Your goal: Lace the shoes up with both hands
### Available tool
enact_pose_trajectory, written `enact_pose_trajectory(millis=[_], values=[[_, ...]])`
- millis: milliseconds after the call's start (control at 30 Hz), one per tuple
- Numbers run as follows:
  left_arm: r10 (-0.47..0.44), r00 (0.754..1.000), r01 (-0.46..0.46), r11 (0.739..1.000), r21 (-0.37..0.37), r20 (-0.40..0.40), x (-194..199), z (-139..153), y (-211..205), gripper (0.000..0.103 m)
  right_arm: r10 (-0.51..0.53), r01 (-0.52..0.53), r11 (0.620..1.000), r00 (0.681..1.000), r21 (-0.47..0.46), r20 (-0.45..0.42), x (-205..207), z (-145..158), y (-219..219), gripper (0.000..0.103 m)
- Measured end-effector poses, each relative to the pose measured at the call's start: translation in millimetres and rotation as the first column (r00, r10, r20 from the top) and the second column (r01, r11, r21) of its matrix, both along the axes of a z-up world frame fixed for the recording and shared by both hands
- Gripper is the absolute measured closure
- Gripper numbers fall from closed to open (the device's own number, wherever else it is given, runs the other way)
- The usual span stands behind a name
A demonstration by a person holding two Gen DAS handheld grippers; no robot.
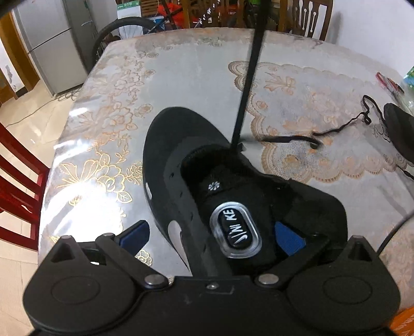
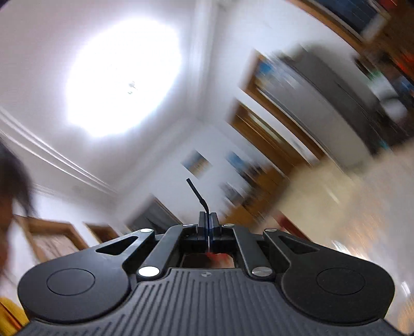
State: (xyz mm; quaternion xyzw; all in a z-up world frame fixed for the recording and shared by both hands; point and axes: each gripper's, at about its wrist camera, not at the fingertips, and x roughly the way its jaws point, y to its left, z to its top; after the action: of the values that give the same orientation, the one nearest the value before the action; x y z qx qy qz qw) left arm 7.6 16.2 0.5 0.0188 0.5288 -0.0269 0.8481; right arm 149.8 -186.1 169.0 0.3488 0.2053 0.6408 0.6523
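Two tools engaged: left tool (image 1: 211, 236) clamped across shoe (image 1: 181, 165) on tabletop (image 1: 181, 77); right tool (image 2: 207, 219) clamped on lace (image 1: 248, 85). Lace runs taut toward 12 o'clock. Suggest pulling steadily while holding the shoe down.

A home dining room: lace-patterned table (image 1: 181, 77) beyond the fingers, fridge (image 1: 51, 46), wooden chairs (image 1: 308, 18), bicycle wheel (image 1: 121, 28)

I saw the table (image 1: 181, 77), covered in a glossy floral cloth, filling the frame's middle, with a black shoe (image 1: 165, 160) resting on it at lower centre, a loose black lace (image 1: 336, 129) lying at right, a second dark shoe (image 1: 398, 129) at the right edge.
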Motion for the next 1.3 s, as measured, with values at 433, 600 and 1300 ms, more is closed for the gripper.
enact_pose_trajectory(millis=[433,600,1300], values=[[0.042,0.998,-0.041,0.999,0.017,-0.044,-13,-12,-3,0.0,-0.241,0.176,0.959,0.918,0.221,0.316,-12,173,-65,0.102],[0.042,0.999,-0.041,0.998,0.052,-0.01,-18,-6,-10,0.003,-0.347,0.285,0.935,0.856,0.211,0.383,-20,202,-77,0.102],[0.009,0.951,0.03,0.992,-0.121,0.309,-1,91,1,0.003,0.087,0.0,0.896,0.981,-0.444,0.175,-109,125,-83,0.102]])
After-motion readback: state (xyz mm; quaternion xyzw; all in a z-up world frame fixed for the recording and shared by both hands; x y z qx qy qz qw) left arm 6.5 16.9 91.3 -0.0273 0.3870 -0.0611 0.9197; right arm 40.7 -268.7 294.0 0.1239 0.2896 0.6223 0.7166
